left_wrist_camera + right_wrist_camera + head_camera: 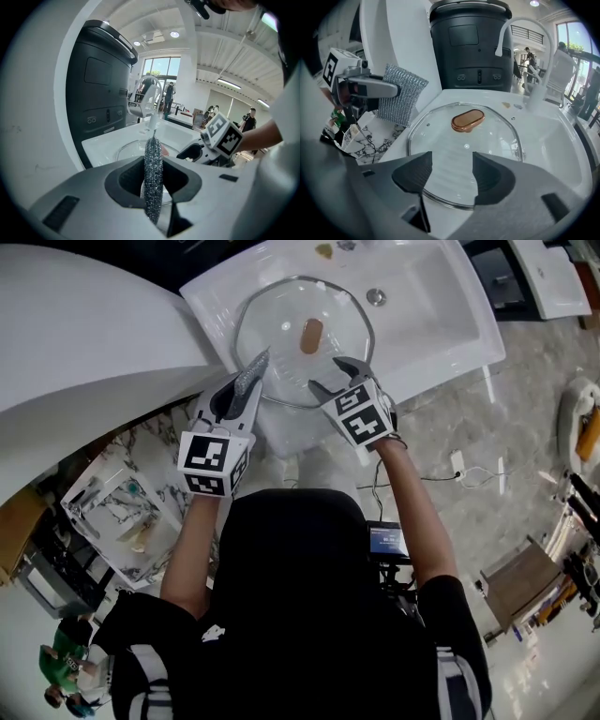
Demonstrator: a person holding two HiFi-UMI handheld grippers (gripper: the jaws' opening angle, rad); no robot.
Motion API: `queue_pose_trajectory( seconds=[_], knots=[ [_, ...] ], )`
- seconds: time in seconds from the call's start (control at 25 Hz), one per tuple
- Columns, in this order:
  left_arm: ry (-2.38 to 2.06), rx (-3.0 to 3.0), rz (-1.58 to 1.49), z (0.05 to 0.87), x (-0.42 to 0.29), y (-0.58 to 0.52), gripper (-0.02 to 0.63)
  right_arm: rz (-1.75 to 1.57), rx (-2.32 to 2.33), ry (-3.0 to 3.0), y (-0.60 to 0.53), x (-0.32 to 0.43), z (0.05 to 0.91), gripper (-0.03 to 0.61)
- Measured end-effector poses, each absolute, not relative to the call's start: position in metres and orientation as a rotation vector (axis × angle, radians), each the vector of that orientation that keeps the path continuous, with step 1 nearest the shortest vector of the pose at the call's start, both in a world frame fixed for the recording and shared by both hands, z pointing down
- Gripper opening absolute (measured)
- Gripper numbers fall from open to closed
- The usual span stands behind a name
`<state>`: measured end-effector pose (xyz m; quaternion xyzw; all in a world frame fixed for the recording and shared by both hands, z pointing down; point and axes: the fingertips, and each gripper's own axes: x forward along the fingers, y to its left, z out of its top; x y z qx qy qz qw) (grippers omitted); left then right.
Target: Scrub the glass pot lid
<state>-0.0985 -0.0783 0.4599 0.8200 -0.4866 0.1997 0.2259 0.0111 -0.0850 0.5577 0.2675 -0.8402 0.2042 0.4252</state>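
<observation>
Glass pot lid (pixel 291 357) was laid flat on the left part of the white sink (pixel 441 306), with its brown handle (pixel 311 335) facing up. At the left, the left gripper (pixel 251 373) was held over the lid's near left edge. Its jaws were squeezed tight on a silver scrub pad (pixel 153 168), which was held up on its edge. In the left gripper view only the thin side of the pad was seen, and much of the lid was hidden behind it and the jaws. It could not be told whether the pad was touching the glass. At the right, the right gripper (pixel 451 174) was held at the lid's near edge, its jaws wide apart and nothing gripped. The lid's rim was seen in the gap between them; whether it was touched could not be told. Further right, a white tap (pixel 537 96) was bent over the sink bowl.
</observation>
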Motion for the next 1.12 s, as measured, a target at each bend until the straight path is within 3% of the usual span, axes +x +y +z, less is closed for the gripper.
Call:
queue_pose_trajectory(
  seconds=[0.72,1.12],
  knots=[
    [-1.278,2.285,0.632,0.480,-0.090,-0.090,0.081,0.463,0.628,-2.034,-0.085,0.012,0.573,0.267],
    [-1.195,2.477,1.016,0.487,-0.081,-0.116,0.081,0.488,0.607,-2.024,-0.087,0.014,0.573,0.262]
  ],
)
